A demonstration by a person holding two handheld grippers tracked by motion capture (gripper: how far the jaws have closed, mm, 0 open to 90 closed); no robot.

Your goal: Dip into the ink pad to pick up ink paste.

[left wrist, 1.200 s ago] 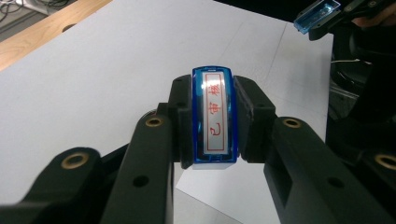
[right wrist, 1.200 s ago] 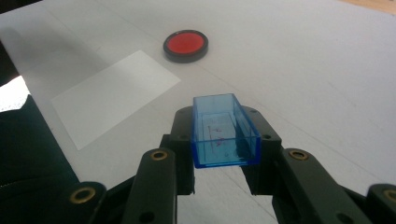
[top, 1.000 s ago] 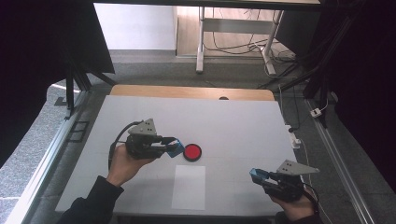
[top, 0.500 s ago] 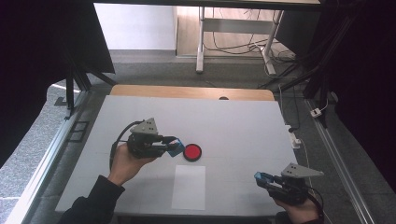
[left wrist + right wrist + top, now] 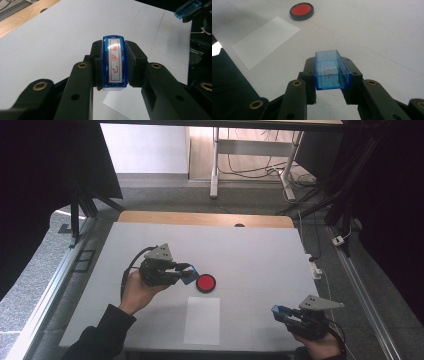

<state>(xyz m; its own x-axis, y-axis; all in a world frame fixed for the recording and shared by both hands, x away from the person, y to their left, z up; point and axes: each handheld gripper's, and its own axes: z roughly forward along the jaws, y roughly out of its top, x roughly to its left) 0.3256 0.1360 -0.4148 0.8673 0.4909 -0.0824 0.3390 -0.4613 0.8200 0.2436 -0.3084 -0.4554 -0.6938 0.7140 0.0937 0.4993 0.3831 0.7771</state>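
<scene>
My left gripper (image 5: pixel 187 273) is shut on a blue stamp (image 5: pixel 114 63) whose face carries red characters in a red frame, and it hangs just left of the red ink pad (image 5: pixel 205 283). The same stamp (image 5: pixel 188 274) looks like a small blue block in the high view. At the table's front right, my right gripper (image 5: pixel 278 312) is shut on the stamp's clear blue cap (image 5: pixel 331 69), hollow side up. This cap (image 5: pixel 188 8) also sits at the top right of the left gripper view. A white paper sheet (image 5: pixel 202 319) lies in front of the pad.
The white table (image 5: pixel 250 255) has a wooden strip (image 5: pixel 200 219) along its far edge. Aluminium rails (image 5: pixel 365 290) run down both sides. In the right gripper view the ink pad (image 5: pixel 301 10) and paper (image 5: pixel 265 40) lie ahead to the left, beside a dark sleeve (image 5: pixel 229 92).
The right gripper with the blue cap has drawn back towards the table's front edge. The left gripper and stamp have stayed beside the ink pad.
</scene>
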